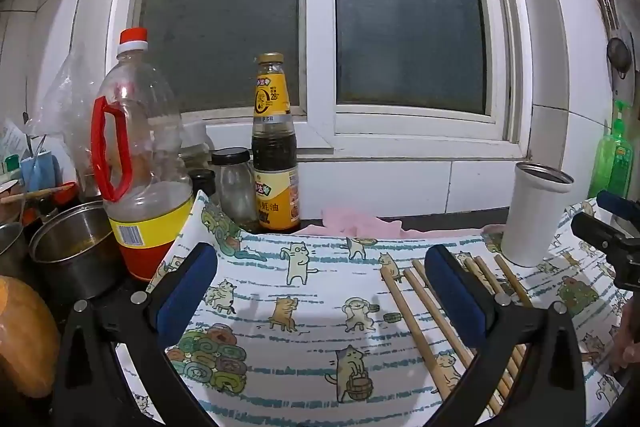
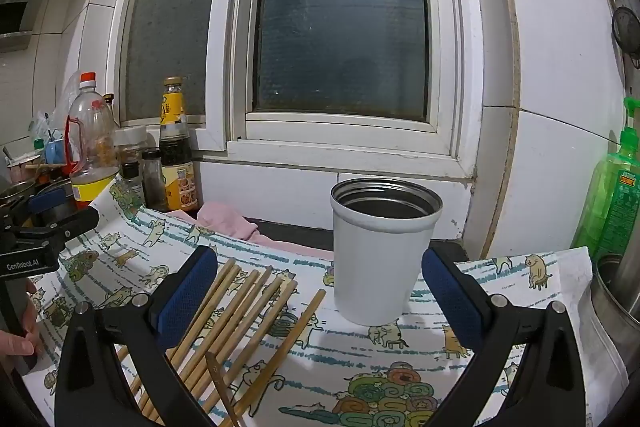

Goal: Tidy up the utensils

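Chopsticks loose on cat-print cloth, both hand-held grippers wide and empty.

Readable writing: "GenRobot.AI" on the left hand-held gripper [image 1: 320, 291] body, seen from the right wrist view; "28" on the yellow neck label of the dark sauce bottle [image 1: 275, 147], Chinese characters on its lower label. Oil bottle [image 1: 136, 163] with red cap and handle shows a barcode only. Green dispenser bottle [image 2: 612, 195] label too blurred to read. Bamboo chopsticks [image 2: 240, 311] lie fanned on the cloth [image 2: 360, 359], near left of the white cup [image 2: 380, 255], which stands upright and open. Right hand-held gripper [image 2: 320, 291] has jaws wide, the cup between and beyond them, untouched. Cloth right of the chopsticks is free; pots [image 1: 76, 247] and jars crowd the bench's left edge.
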A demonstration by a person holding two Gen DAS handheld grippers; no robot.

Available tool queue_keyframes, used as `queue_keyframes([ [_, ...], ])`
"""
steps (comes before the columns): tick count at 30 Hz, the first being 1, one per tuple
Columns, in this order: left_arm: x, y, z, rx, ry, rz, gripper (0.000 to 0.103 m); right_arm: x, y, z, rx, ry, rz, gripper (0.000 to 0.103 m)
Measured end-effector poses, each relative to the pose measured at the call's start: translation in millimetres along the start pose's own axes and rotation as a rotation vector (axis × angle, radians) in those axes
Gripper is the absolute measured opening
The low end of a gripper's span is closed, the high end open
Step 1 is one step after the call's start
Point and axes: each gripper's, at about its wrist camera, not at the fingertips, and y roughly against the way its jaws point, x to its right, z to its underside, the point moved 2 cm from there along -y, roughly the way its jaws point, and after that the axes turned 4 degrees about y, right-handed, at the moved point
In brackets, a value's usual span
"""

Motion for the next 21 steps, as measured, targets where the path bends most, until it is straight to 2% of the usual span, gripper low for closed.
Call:
queue_keyframes([
  [10,-2,-1,-1,0.002,0.014,-0.02,0.103,0,0,0,-0.001,-0.005,0.003,0.103],
  [12,-13,2,0,-0.012,0.024,-0.018,0.103,1,0,0,-0.002,-0.005,0.003,0.103],
  [15,-8,0,1,-0.021,0.033,-0.022,0.103,1,0,-1,-0.002,-0.006,0.003,0.103],
  [17,-8,0,0,0.019,0.055,-0.011,0.103,1,0,-1,-0.002,-0.007,0.003,0.103],
  [21,-7,0,0,0.008,0.032,-0.022,0.103,1,0,-1,-0.002,-0.007,0.003,0.103],
])
